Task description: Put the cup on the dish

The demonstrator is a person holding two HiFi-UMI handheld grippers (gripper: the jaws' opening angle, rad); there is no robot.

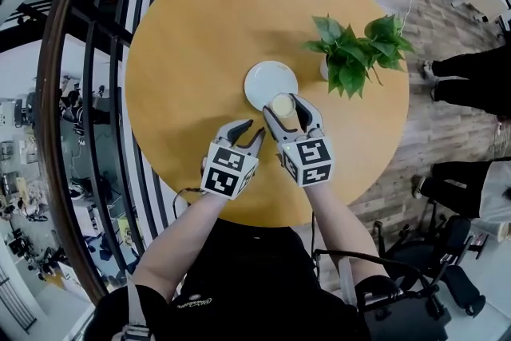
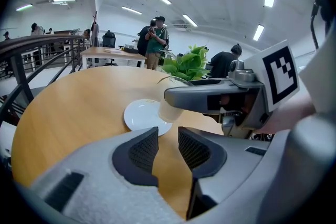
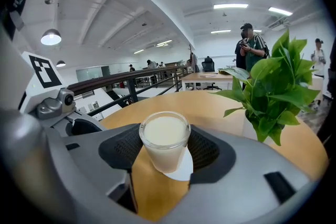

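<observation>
The right gripper is closed on the cup, with one jaw against each side of the glass wall. The cup is upright and filled almost to the rim with a pale, creamy liquid. In the right gripper view, the cup sits between the ribbed pads, and the white dish shows directly below and behind its base. In the head view, the cup overlaps the near edge of the dish; whether the base touches the dish cannot be determined. The left gripper is just beside the right gripper, over bare table short of the dish. Its jaws stand slightly apart with nothing between them, as the left gripper view confirms. The plant stands on the table to the right of the dish, near it but not touching. A dark railing curves past the table's left side.
</observation>
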